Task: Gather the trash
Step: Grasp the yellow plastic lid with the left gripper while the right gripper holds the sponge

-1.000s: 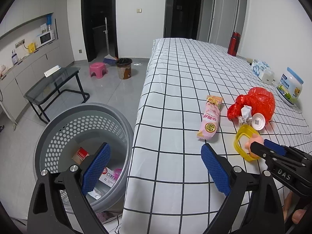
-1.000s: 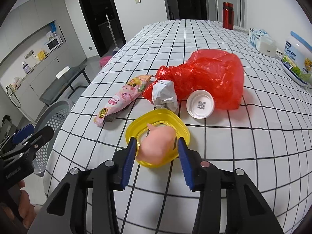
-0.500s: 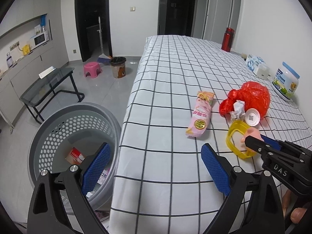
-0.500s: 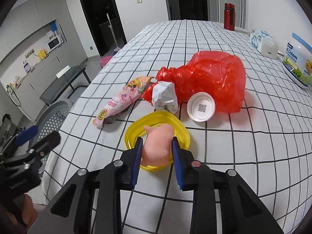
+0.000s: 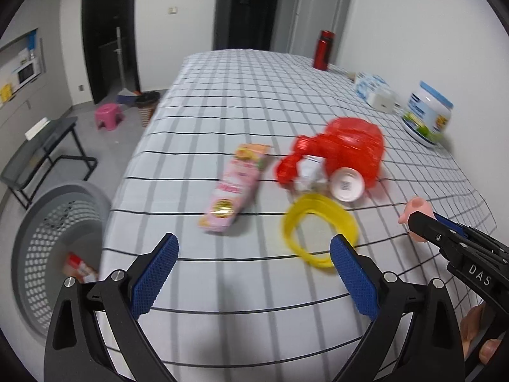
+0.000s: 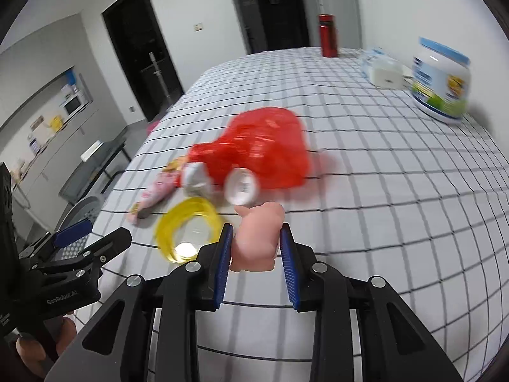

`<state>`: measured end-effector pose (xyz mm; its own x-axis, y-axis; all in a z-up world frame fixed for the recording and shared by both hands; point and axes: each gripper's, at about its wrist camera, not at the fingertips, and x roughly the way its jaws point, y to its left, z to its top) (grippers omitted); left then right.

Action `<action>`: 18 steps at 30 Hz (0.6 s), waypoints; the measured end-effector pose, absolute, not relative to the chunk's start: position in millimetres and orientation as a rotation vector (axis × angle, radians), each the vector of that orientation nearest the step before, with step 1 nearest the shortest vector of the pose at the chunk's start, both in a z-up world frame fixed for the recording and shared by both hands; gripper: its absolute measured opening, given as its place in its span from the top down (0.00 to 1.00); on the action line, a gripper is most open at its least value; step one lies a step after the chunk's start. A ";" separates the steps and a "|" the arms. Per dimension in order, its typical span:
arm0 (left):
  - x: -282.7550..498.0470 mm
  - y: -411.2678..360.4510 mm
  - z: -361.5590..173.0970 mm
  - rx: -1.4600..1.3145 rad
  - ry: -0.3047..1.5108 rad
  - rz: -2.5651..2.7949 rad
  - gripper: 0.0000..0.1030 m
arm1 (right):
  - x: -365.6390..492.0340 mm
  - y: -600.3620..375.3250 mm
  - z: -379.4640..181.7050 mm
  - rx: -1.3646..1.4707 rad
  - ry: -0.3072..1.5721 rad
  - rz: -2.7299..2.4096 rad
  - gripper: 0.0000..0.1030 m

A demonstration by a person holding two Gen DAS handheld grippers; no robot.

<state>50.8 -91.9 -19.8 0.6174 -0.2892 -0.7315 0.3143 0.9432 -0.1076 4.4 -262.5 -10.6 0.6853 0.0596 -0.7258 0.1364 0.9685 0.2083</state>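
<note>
Right tongs point(image 6: 256, 251) closed on a pink toy point(image 6: 258, 235), both blue pads pressed into its sides. Jaws have just been closing; the toy sits between them and looks lifted clear of the checked table point(image 6: 397, 191). In the left view it shows as a pink nub at the tong tips, well right of the yellow ring point(image 5: 319, 222).

Left tongs point(image 5: 254, 273) wide open, holding nothing, hanging over the near table edge.

Trash left on the table: yellow ring, flat; pink wrapper point(image 5: 237, 187) just beyond and left of it; red bag point(image 5: 346, 149) with a crumpled paper point(image 5: 310, 168) and a white lid point(image 5: 346, 184) against its near side. Tub point(image 5: 428, 117), tissue pack and red flask stand further off, probably not trash.

Grey basket point(image 5: 60, 210) on the floor left of the table, some litter already inside.

Step in hand, as I judge it: one item grasped and lifted, not yet binned. Next move calls for carrying it leftward across the table edge to above the basket, then opening there. Left tongs are free to go for the ring or wrapper. Risk: soft toy may squirm out of the pinch; both views blurred
</note>
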 end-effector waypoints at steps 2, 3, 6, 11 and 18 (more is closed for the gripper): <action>50.9 -103.8 -21.9 0.040 0.841 -0.363 0.08 | 0.4 -274.3 -13.1 0.269 0.813 -0.060 0.72; 50.6 -109.5 -23.0 0.043 0.843 -0.372 0.07 | -0.8 -278.4 -13.9 0.276 0.811 -0.065 0.72; 51.1 -123.7 -27.2 0.052 0.857 -0.390 0.06 | -3.1 -292.4 -18.0 0.295 0.807 -0.077 0.72; 52.6 -141.9 -37.0 0.076 0.884 -0.399 0.06 | -4.3 -309.0 -25.0 0.346 0.792 -0.079 0.72; 69.7 -162.6 -53.3 0.093 0.939 -0.372 0.06 | -5.1 -319.9 -29.4 0.394 0.770 -0.055 0.72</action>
<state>69.7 -162.6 -53.3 0.5323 -0.2719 -0.8017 0.3518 0.9324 -0.0827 -5.1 -319.9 -29.4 0.7200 0.0942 -0.6875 0.1904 0.9259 0.3263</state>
